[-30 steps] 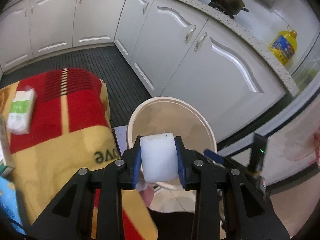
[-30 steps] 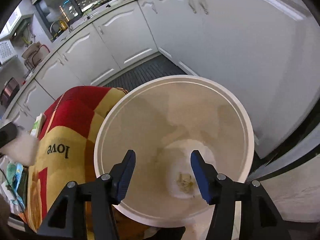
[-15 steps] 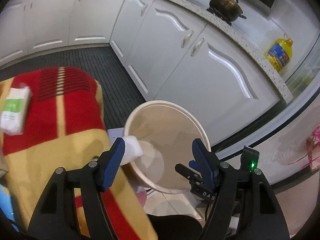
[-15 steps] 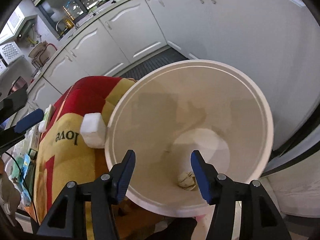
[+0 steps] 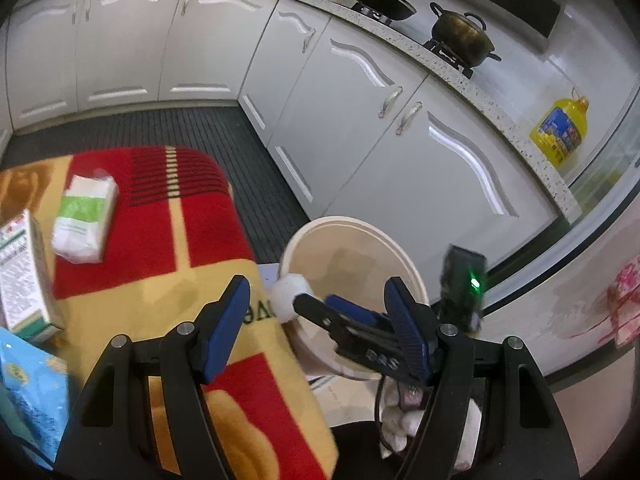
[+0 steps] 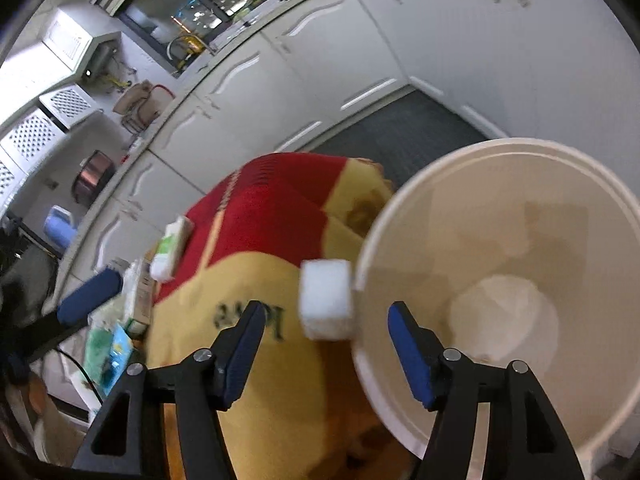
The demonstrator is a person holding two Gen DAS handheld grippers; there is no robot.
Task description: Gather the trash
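Right now my left tongs (image 5: 316, 320) stand wide apart with nothing between the ribbed blue pads (image 5: 224, 322). My right tongs (image 6: 326, 350) are spreading too, and they grip nothing: the white foam cube (image 6: 327, 299) shows in the gap ahead of them, but the pads do not touch it. That cube is soft-edged and matte, and it sits at the outer rim of the bucket (image 6: 520, 152), against the wall on the blanket side; whether it rests on the blanket or is in mid-air I cannot tell. From the left camera the same cube (image 5: 289, 294) looks like a pale rounded lump at the near rim, with the dark arm of my right tongs (image 5: 360, 332) crossing in front of it. The bucket is a smooth, cream, round plastic tub, its bottom paler. Beside it lies a fuzzy red-and-yellow blanket (image 5: 160, 240) with black lettering. On the blanket rest a crinkly white-and-green tissue pack (image 5: 85, 218) and a printed cardboard carton (image 5: 24, 276). Glossy white cabinets (image 5: 360, 120) curve behind.
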